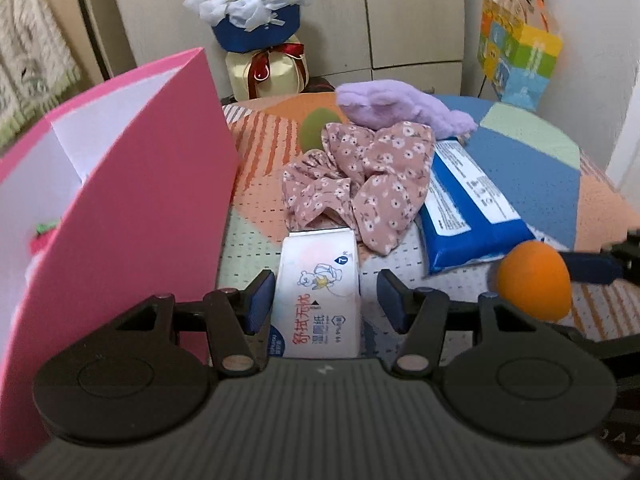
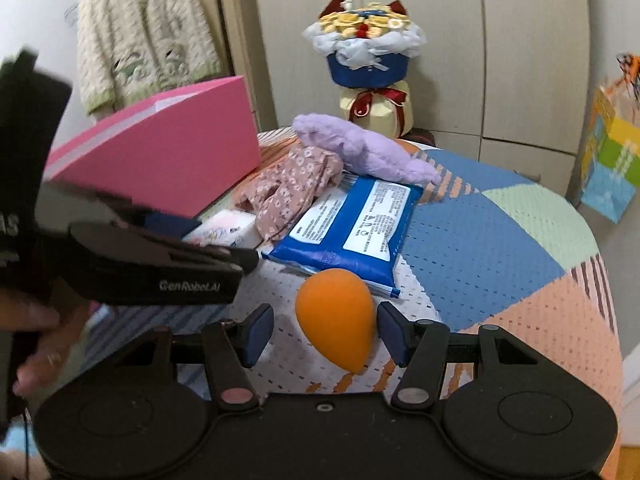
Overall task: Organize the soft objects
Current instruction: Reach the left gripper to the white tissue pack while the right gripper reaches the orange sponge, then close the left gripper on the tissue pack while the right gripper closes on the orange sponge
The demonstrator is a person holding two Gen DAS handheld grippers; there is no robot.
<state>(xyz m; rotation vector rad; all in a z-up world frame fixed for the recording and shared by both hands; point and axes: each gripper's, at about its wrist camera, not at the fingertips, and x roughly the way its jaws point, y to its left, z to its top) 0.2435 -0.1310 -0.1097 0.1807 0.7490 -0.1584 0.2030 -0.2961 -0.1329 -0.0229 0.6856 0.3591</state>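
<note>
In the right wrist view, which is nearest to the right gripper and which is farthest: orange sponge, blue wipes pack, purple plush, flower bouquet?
From the right gripper:
1. Orange sponge, between its fingers.
2. Blue wipes pack, just behind.
3. Purple plush, behind the pack.
4. Flower bouquet, by the wardrobe.

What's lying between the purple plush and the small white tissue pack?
The pink floral cloth, bunched between the purple plush and the white tissue pack, its near edge draped over the pack. Left wrist view shows it best.

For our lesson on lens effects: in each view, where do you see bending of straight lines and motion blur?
Left wrist view: the wardrobe doors bow outward, the colourful bag is smeared, and the white wipes pack is sharp. Right wrist view: the wardrobe seams curve, black corners vignette the frame, and the left gripper looks blurred.
</note>
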